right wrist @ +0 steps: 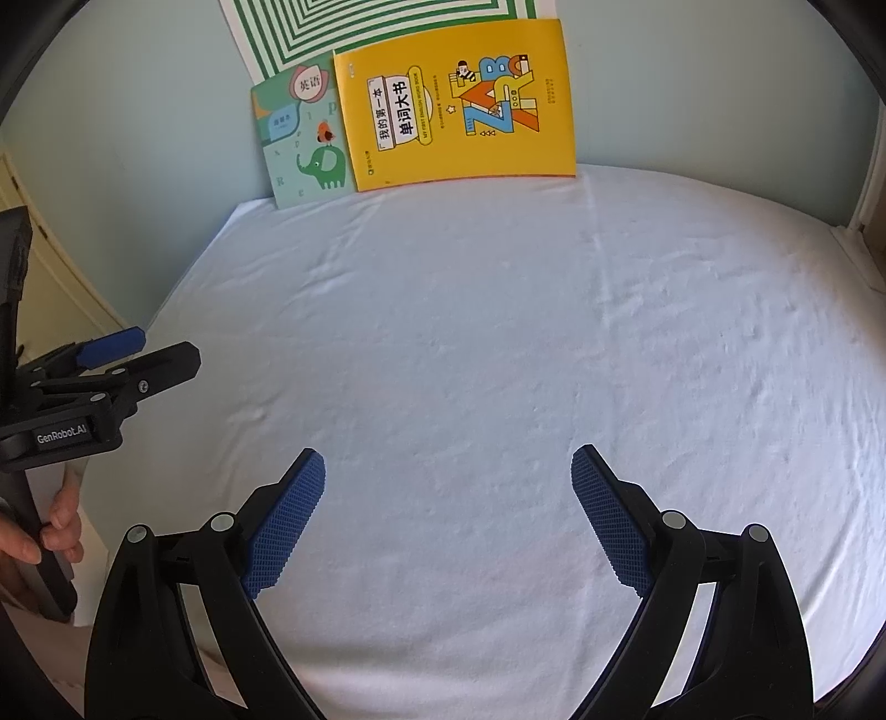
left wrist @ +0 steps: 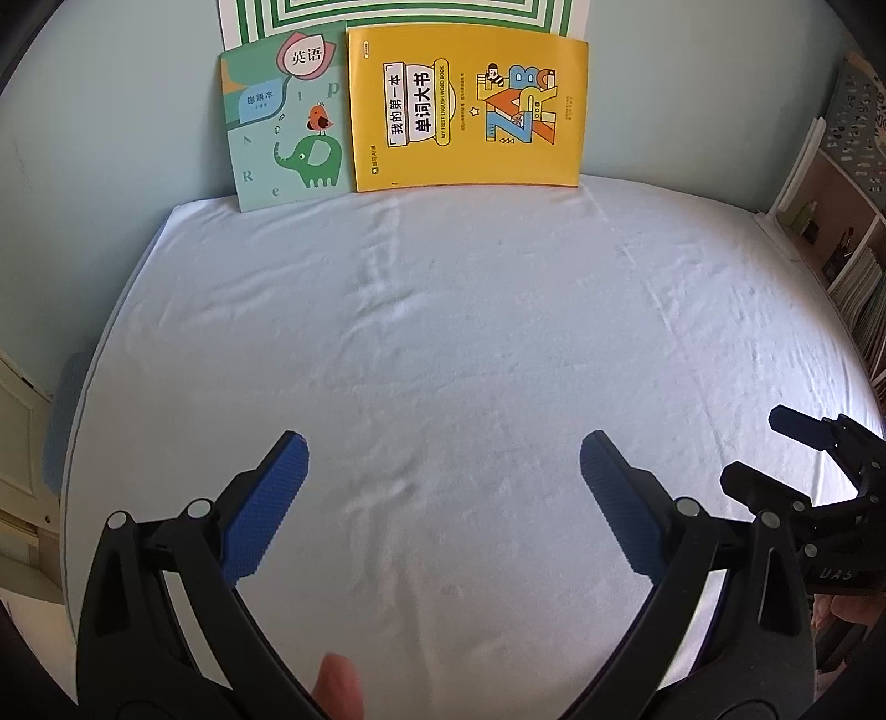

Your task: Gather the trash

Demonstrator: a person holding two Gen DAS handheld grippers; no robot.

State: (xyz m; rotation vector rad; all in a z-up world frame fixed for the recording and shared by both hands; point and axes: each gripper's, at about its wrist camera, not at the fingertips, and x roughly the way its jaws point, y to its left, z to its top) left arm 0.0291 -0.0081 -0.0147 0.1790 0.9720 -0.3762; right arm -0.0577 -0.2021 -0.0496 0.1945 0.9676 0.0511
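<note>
- Over the white cloth [left wrist: 443,343] that covers the table, both claws hang tilted downward: the left claw [left wrist: 443,471] and the right claw [right wrist: 448,482] each stand wide open, blue pads well apart, nothing between them.
- Trash: none visible in either wrist view. The cloth is bare apart from wrinkles. I cannot tell where the task's thing lies; presumably outside both fields of view, or already removed.
- Back edge of the table: a yellow word book [left wrist: 468,108] and a green exercise book [left wrist: 288,119] lean upright against the wall, just beside each other, with a green-striped sheet [left wrist: 387,14] behind them. These read as books, not litter; leave them alone.
- Right of the table in the left wrist view: a shelf unit [left wrist: 841,238] with books. Not a target.
- The right wrist view shows the left claw from the side at the table's left edge, with a hand [right wrist: 55,526] on its handle.
- Judged step: search and approach, no grasp begun.
- To do it well: sweep the cameras to the table's edges and the floor before committing; keep both claws open until a piece is centred between the pads.
- Risk: pinching the loose cloth together with a flat scrap. Come in low and shallow, and close only on the item.
</note>
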